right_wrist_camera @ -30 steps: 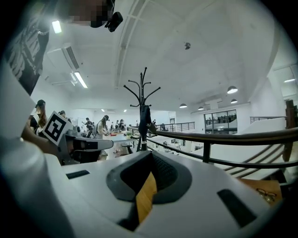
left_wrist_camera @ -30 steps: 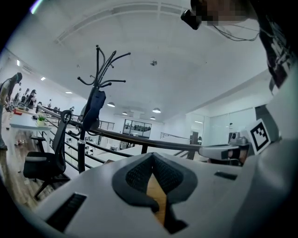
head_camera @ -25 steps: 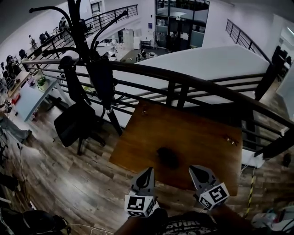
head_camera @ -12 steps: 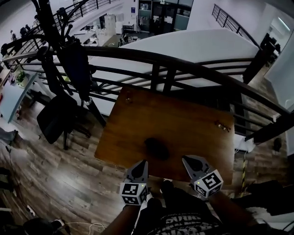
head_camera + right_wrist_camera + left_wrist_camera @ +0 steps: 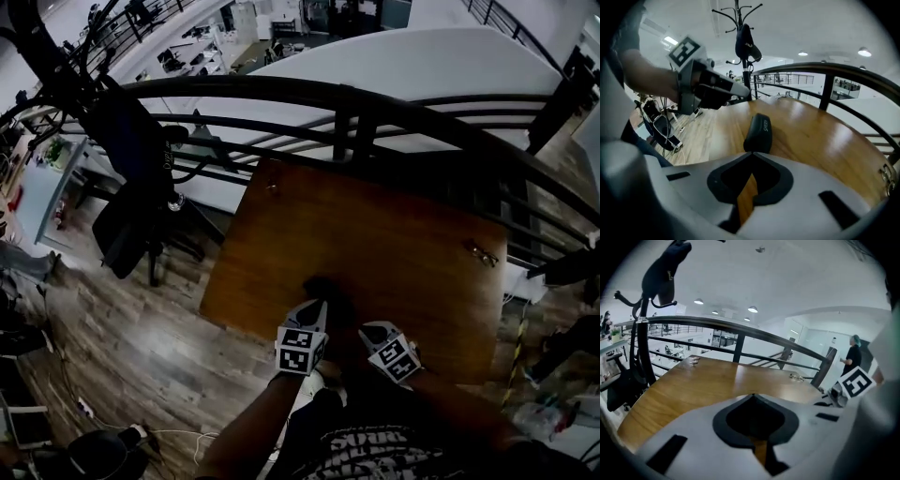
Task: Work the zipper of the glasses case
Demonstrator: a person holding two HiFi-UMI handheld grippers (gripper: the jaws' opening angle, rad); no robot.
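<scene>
Left hand-held gripper (image 5: 315, 307) and right hand-held gripper (image 5: 372, 330), both closed and empty, have dropped toward the brown wooden desk (image 5: 403, 234), with the black oblong glasses case (image 5: 758, 132) just ahead of their tips, zipper not yet touched.

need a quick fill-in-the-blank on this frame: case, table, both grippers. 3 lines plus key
1. The black glasses case lies on the ____ table.
2. The left gripper and the right gripper both have their fingers ____, with nothing between them.
3. Of the two gripper views, only the ____ gripper view shows the glasses case, just ahead of the fingers.

Missing words: wooden; shut; right
</scene>
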